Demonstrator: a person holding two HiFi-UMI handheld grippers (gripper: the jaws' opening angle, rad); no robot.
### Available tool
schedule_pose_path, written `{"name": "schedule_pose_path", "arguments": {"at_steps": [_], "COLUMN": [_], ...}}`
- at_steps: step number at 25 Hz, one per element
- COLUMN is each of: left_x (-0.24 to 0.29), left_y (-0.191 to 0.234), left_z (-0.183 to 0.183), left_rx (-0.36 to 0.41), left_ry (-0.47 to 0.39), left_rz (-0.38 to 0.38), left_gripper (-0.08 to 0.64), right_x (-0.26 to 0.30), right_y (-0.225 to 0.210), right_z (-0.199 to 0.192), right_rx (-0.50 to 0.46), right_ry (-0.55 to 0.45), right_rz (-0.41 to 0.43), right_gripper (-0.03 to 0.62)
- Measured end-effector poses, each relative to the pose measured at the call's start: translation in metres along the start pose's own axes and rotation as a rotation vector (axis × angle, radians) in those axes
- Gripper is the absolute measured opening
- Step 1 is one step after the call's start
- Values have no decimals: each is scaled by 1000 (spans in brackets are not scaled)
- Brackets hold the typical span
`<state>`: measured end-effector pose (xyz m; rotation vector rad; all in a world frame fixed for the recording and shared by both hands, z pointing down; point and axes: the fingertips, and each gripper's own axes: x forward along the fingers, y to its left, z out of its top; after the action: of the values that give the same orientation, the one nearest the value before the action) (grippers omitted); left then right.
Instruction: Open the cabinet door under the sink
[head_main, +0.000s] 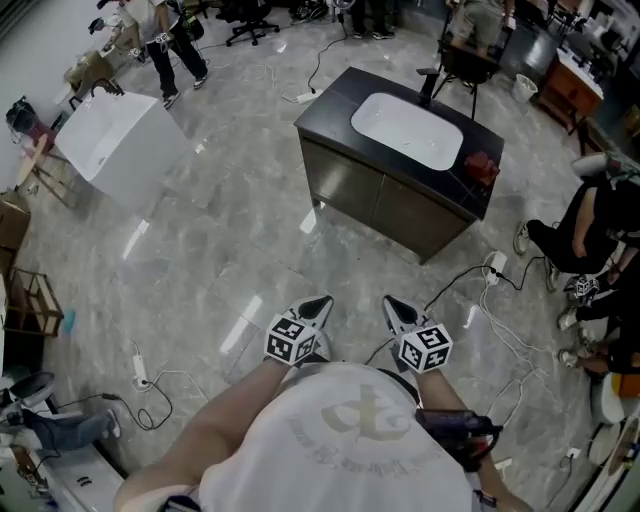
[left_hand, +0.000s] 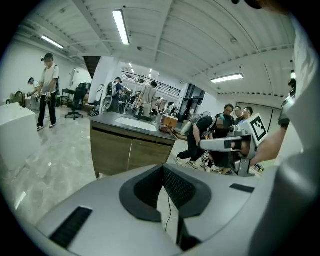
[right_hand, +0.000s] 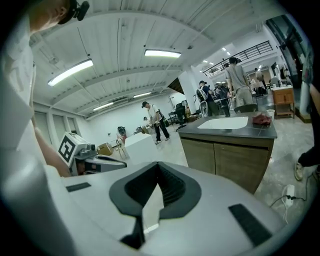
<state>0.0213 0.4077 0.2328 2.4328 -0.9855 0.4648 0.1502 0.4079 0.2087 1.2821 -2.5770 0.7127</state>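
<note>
The cabinet door (head_main: 345, 187) under the white sink (head_main: 407, 130) is closed. Its dark cabinet stands alone on the grey floor (head_main: 230, 230). The left claw (head_main: 318, 306) and the right claw (head_main: 394, 306) each have their jaws pressed together on nothing. They sit side by side, pointing toward the cabinet and well apart from it.

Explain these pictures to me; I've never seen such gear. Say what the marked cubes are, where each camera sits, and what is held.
A person holds a two-jaw tool in each hand: the left gripper and the right gripper. The marked cubes are part of them. The head view looks down from the person's head. The other two views ride on the grippers, looking along their jaws. Both grippers are shut and empty. Ahead is a sink cabinet, its doors closed, with a red thing on top.
</note>
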Motion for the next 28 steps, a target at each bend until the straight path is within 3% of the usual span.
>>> {"name": "schedule_pose_path", "arguments": {"at_steps": [9, 17, 22, 28], "left_x": [-32, -4, 10, 53], "left_y": [86, 101, 118, 145], "left_z": [16, 16, 29, 55], "left_rx": [6, 10, 22, 34], "left_ry": [1, 37, 35, 50], "left_rz": [-3, -58, -54, -30], "left_gripper": [11, 11, 11, 11], "right_x": [66, 79, 104, 144], "right_y": [27, -1, -9, -50], "right_z": [26, 28, 27, 50], "right_rx": [-15, 33, 41, 42], "right_ry": [12, 8, 25, 19], "right_rz": [-63, -138, -116, -82], "right_gripper": [13, 12, 12, 12]}}
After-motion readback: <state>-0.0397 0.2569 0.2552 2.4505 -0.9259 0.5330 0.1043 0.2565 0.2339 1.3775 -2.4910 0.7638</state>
